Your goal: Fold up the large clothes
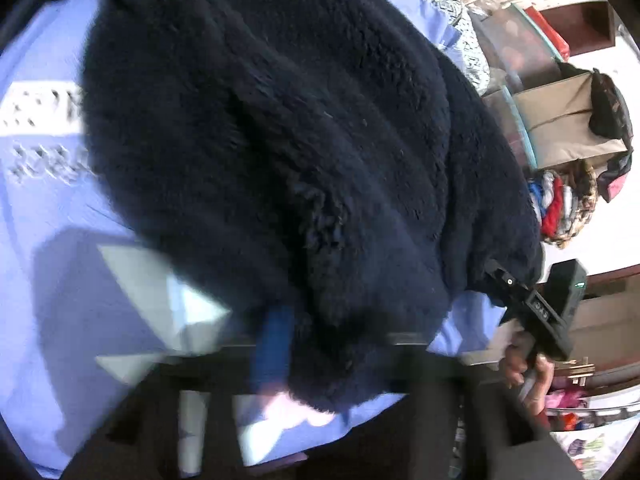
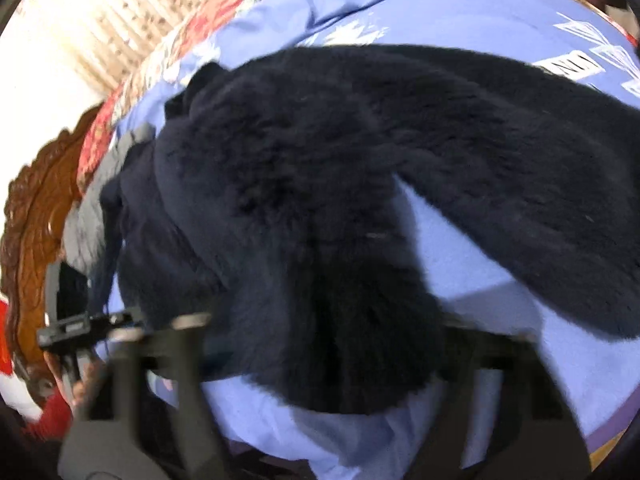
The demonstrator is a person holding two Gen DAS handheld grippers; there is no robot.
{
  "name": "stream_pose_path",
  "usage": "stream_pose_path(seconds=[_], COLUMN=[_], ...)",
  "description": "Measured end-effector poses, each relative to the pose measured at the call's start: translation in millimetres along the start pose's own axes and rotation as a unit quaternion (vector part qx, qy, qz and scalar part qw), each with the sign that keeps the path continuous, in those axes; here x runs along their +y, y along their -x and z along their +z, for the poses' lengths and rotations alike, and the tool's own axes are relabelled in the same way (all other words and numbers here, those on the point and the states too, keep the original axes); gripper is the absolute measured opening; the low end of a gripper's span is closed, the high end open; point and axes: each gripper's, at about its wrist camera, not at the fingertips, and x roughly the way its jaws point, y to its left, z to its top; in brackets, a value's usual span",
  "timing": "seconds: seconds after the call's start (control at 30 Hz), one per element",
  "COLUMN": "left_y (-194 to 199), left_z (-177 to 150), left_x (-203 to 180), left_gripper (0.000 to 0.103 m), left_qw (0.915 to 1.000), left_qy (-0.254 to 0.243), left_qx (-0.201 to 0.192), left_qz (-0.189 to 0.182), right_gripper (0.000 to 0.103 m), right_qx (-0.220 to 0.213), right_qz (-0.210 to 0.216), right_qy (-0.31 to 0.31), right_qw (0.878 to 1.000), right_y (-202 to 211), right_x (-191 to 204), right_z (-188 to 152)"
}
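The dark fleece garment (image 1: pixel 260 140) on the bed (image 1: pixel 60 280) seems bulky, soft; I would grip its hem. Both my jaws grasp its edges.

Fluffy matt fleece garment (image 1: pixel 280 140), smooth cloth bedsheet (image 1: pixel 60 280), glossy carved wooden headboard (image 2: pixel 36 208)

You have a large, dark navy fleece garment (image 1: pixel 272 152) spread in front of both sets of jaws, thick and shaggy, bunched into soft ridges rather than lying flat. In the left wrist view it fills most of the space ahead of your jaws, with a lower edge drooping down between them; a smoother blue cuff (image 1: pixel 274 344) shows at that edge. In the right wrist view the garment (image 2: pixel 320 184) splits into two lobes: one hangs toward your jaws, the other stretches off to the right.
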Motion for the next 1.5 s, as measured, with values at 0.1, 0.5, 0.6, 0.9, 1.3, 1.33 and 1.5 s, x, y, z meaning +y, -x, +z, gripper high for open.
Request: stream_pose_path(seconds=[0.1,0.5,0.6,0.9,1.3,1.33,1.5], left_y=[80.0,191.2,127.6,186.2,129.2,110.1,65.5], left_z=[2.0,-91.9,-95.8,-106.2,-1.9,6.0,29.1], left_x=[-16.6,17.9,74.6,81.4,55.2,54.9,73.4], left_gripper=[0.037,0.040,0.044,0.053,0.053,0.053,0.053], left_qw=[0.9973,0.9915,0.9781,0.9784,0.9737,0.9657,0.9552], left_qy=[-0.022,-0.033,-0.002,-0.004,-0.044,-0.056,-0.027], left_qx=[-0.051,-0.024,0.021,-0.030,-0.101,-0.093,-0.062], left_qz=[-0.048,0.123,0.207,0.205,0.200,0.236,0.288], right_gripper=[0.019,0.033,0.057,0.083,0.000,0.000,0.000], right_qx=[-0.037,0.132,0.164,0.057,0.033,-0.011,0.023], right_qz=[0.071,0.072,-0.038,0.021,-0.089,-0.226,-0.130], right_qy=[0.035,0.143,0.156,0.097,0.154,0.188,0.061], right_qw=[0.996,0.978,0.973,0.993,0.983,0.956,0.989], right_y=[49.5,43.8,-12.7,72.2,-79.8,-91.9,-75.7], right_x=[32.3,105.8,78.4,38.5,79.0,79.1,39.0], right_z=[12.1,-88.4,-122.5,-77.5,22.9,35.6,57.4])
